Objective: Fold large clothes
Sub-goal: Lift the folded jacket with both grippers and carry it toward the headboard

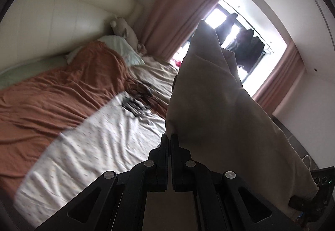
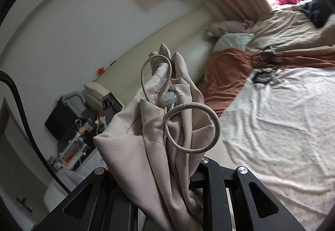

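Observation:
A large beige garment (image 1: 213, 97) hangs in the air above the bed. My left gripper (image 1: 169, 138) is shut on its edge, and the cloth stretches up and to the right from the jaws. In the right wrist view the same beige garment (image 2: 159, 147) is bunched between the jaws of my right gripper (image 2: 178, 170), which is shut on it. Its elastic drawcord (image 2: 188, 126) loops out with a pale round cord stopper (image 2: 168, 99). The right fingertips are hidden by the cloth.
The bed has a white dotted sheet (image 1: 94, 151), a rust-brown blanket (image 1: 62, 92) and a beige cover (image 2: 282, 27). A dark tangled item (image 1: 136, 105) lies mid-bed. A cream headboard (image 1: 62, 17), pink curtains (image 1: 173, 17), a window and a cluttered bedside shelf (image 2: 73, 132) surround it.

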Action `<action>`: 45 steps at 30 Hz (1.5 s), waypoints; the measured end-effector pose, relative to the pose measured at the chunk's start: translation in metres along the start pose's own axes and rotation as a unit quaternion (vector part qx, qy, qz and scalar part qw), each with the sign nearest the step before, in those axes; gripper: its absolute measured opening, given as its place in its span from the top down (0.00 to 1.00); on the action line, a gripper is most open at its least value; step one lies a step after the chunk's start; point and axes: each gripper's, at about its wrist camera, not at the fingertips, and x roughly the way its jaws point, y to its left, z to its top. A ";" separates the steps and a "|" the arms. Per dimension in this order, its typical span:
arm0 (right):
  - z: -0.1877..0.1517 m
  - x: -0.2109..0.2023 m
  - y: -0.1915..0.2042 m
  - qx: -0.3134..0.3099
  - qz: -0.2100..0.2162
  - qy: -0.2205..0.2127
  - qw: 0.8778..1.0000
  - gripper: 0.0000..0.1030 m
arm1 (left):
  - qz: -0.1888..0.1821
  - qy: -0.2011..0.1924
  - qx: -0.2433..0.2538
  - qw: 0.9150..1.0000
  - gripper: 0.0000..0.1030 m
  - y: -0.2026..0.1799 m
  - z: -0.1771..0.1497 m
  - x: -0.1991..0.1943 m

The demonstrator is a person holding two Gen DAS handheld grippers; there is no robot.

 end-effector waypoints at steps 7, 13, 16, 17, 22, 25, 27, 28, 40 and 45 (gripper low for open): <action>0.007 0.109 0.055 -0.030 0.039 0.040 0.998 0.81 | 0.049 -0.034 -0.005 0.998 0.99 0.074 0.042 -0.046; 0.003 0.194 0.100 -0.056 0.062 0.076 0.994 0.81 | 0.091 -0.052 -0.002 0.994 0.99 0.131 0.067 -0.075; -0.001 0.237 0.123 -0.064 0.079 0.095 0.990 0.81 | 0.113 -0.063 -0.001 0.992 0.99 0.157 0.078 -0.091; -0.003 0.252 0.133 -0.070 0.083 0.101 0.989 0.81 | 0.119 -0.064 -0.002 0.991 0.99 0.166 0.082 -0.097; -0.018 0.315 0.167 -0.079 0.112 0.129 0.982 0.81 | 0.152 -0.073 -0.003 0.986 0.99 0.208 0.098 -0.124; -0.026 0.353 0.187 -0.082 0.128 0.145 0.978 0.81 | 0.180 -0.081 0.000 0.980 0.99 0.232 0.109 -0.144; -0.035 0.379 0.198 -0.083 0.143 0.159 0.973 0.81 | 0.196 -0.085 0.005 0.977 0.99 0.241 0.113 -0.152; -0.039 0.389 0.201 -0.085 0.150 0.168 0.971 0.81 | 0.207 -0.086 0.009 0.975 0.99 0.246 0.116 -0.158; -0.077 0.517 0.160 -0.051 0.174 0.237 0.954 0.82 | 0.294 -0.075 0.025 0.952 0.99 0.304 0.125 -0.124; -0.073 0.554 0.080 0.007 0.138 0.238 0.961 0.82 | 0.307 -0.036 0.012 0.951 0.99 0.339 0.117 -0.052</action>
